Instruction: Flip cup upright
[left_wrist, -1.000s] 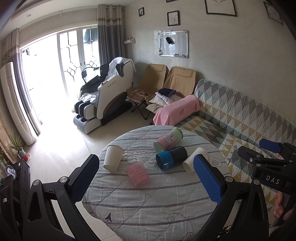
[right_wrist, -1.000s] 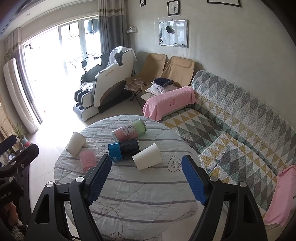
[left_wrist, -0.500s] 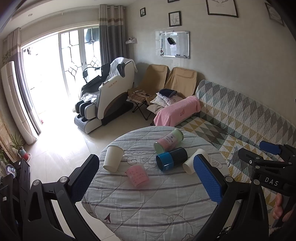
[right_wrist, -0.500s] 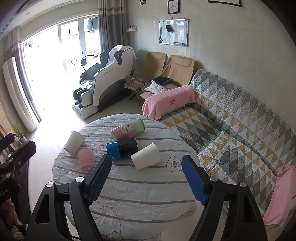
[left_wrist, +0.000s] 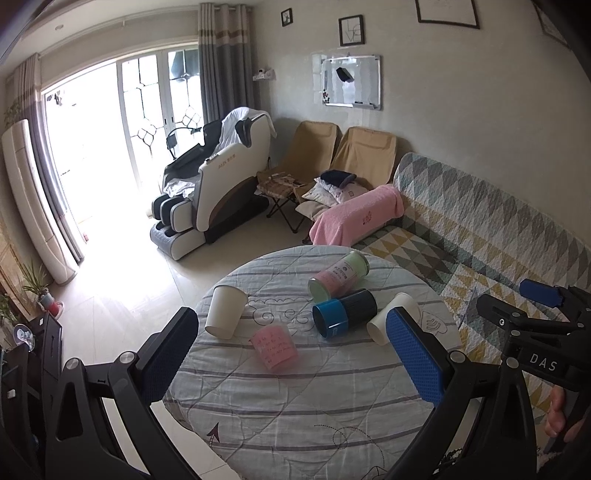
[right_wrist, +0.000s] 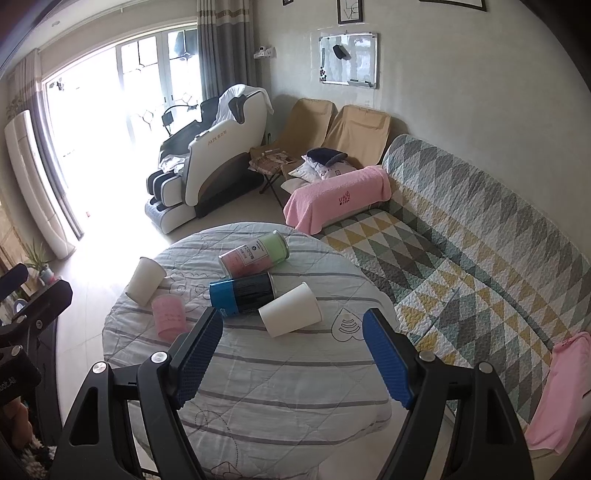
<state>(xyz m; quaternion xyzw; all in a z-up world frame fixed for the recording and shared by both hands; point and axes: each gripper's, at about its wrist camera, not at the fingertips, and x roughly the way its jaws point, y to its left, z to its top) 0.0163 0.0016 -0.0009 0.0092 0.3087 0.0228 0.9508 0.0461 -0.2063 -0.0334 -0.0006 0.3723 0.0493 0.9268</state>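
Several cups lie on their sides on a round table (left_wrist: 295, 406) (right_wrist: 258, 387) with a striped quilted cover. They are a white paper cup (left_wrist: 225, 311) (right_wrist: 145, 280) at the left, a small pink cup (left_wrist: 274, 346) (right_wrist: 168, 316), a blue and black cup (left_wrist: 344, 313) (right_wrist: 242, 294), a pink and green cup (left_wrist: 339, 275) (right_wrist: 255, 253), and a second white paper cup (left_wrist: 391, 315) (right_wrist: 290, 314) at the right. My left gripper (left_wrist: 291, 363) is open and empty, held above the table's near side. My right gripper (right_wrist: 293, 360) is open and empty, just short of the right white cup.
A sofa (right_wrist: 461, 258) with a triangle-pattern cover runs along the table's right side, with a pink towel (right_wrist: 338, 197) over its armrest. A massage chair (left_wrist: 218, 184) and two folding chairs (left_wrist: 332, 158) stand beyond the table. The right gripper shows in the left wrist view (left_wrist: 535, 332).
Both views have shifted slightly: the table and cups sit a little lower in the left wrist view and a little further left in the right wrist view. The cups have not moved. Both grippers stay open.
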